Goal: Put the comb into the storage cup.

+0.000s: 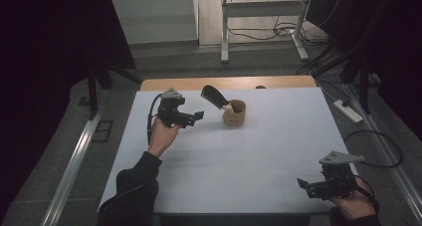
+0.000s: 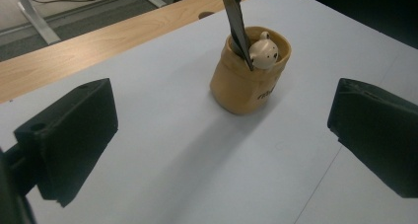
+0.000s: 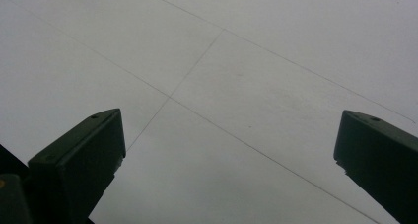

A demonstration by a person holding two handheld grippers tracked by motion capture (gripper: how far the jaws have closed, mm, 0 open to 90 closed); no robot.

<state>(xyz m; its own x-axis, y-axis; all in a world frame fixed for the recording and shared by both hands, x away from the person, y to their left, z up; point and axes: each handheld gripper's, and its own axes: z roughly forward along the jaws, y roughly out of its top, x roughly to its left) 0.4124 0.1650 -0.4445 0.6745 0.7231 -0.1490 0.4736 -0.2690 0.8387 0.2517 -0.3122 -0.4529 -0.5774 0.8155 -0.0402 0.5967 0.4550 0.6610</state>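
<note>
The left gripper is holding its two blocky matte-black jaws spread wide with nothing between them, and in the left gripper view they are framing a squat tan cup standing ahead at about 12 o'clock, clear of both. The cup is looking soft-walled and slightly bulging, with a rounded, dented rim and dark lettering low on its side. A flat dark blade-like tool is leaning in it, tilted, its lower end inside the rim, and a small cream ball-shaped figure with dark dots is sitting just beside the tool at the cup's mouth.

In the high view the left gripper is hovering at about 9 o'clock from the cup, near it but apart. The cup is standing toward the far middle of the pale, smooth tabletop sheet, whose surface is showing faint straight seam lines. A strip of light wood table edge is running along the far side, just behind the cup.

The right gripper is resting its jaws equally wide apart and gripping nothing, at about 4 o'clock from the cup and well away, near the table's near right corner. In the right gripper view its jaws are facing bare sheet. Wide open surface is lying between the two grippers.
</note>
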